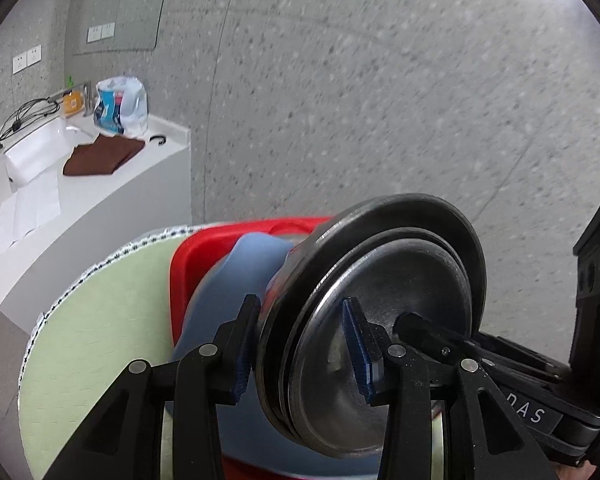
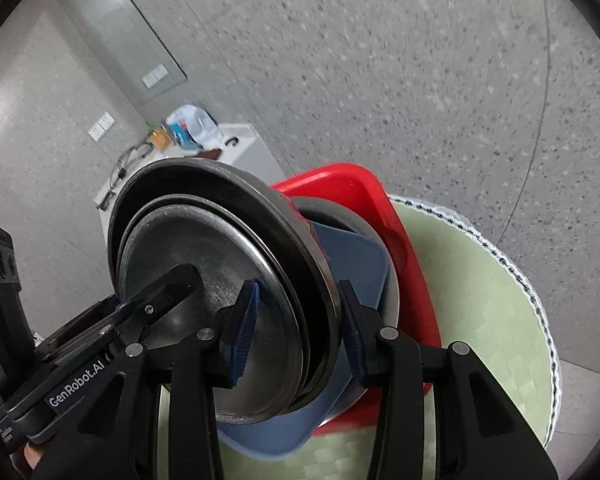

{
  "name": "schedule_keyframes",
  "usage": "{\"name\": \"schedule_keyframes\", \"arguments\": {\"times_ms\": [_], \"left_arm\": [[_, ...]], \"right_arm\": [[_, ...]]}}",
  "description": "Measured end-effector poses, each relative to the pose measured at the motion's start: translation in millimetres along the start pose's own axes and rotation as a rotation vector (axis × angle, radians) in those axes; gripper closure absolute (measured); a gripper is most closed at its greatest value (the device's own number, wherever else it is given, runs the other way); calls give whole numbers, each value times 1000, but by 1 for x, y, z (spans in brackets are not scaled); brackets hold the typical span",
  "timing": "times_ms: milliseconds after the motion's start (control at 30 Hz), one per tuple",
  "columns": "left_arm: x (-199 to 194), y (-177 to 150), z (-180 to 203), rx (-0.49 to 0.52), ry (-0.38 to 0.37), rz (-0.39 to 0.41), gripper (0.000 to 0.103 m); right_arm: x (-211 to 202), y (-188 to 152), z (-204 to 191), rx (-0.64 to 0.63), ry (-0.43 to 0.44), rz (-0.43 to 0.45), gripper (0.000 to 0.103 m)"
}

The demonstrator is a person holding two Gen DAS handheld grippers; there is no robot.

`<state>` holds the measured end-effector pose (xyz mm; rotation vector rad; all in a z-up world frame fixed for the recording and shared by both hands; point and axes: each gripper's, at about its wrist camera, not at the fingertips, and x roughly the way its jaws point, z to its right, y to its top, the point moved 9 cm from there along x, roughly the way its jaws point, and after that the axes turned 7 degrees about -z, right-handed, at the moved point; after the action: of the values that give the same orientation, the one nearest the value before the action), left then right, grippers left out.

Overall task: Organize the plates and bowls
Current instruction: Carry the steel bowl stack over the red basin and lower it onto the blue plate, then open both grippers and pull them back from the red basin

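Left wrist view: the left hand-held gripper (image 1: pixel 300 350) pinches the rim of a stack of dark metal plates (image 1: pixel 384 320), one pad outside, one on the inner face. The stack stands on edge, tilted, and leans against a blue tray (image 1: pixel 224 280) and a red tray (image 1: pixel 188 256) above a green woven mat (image 1: pixel 96 328). A white counter (image 1: pixel 100 200) with a brown cloth (image 1: pixel 104 156) lies well to the left.

Right wrist view: the right hand-held gripper (image 2: pixel 300 334) clamps the opposite rim. Both hands are equally close, so the stack hangs between them. The next move likely requires both hands to travel together; open floor (image 2: pixel 380 60) lies beyond.
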<state>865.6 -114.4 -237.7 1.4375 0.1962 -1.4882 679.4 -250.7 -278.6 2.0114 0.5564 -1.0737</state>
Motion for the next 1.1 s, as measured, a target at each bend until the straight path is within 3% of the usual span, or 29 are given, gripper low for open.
{"name": "schedule_keyframes", "arguments": {"times_ms": [167, 400, 567, 733, 833, 900, 1100], "left_arm": [[42, 21, 4, -15, 57, -35, 67], [63, 30, 11, -7, 72, -30, 65], [52, 18, 5, -4, 94, -29, 56], [36, 10, -1, -20, 88, -6, 37], [26, 3, -2, -10, 85, 3, 31], [16, -2, -5, -10, 98, 16, 28], [-14, -22, -11, -3, 77, 22, 20]], "right_arm": [[20, 6, 10, -16, -8, -28, 63], [30, 9, 7, -53, -48, -35, 61], [30, 7, 5, -60, -61, -39, 61], [23, 5, 5, -48, -60, -24, 59], [18, 0, 4, -39, -73, -18, 57], [14, -4, 3, -32, -83, -10, 48], [6, -18, -5, -6, -80, -9, 47]]}}
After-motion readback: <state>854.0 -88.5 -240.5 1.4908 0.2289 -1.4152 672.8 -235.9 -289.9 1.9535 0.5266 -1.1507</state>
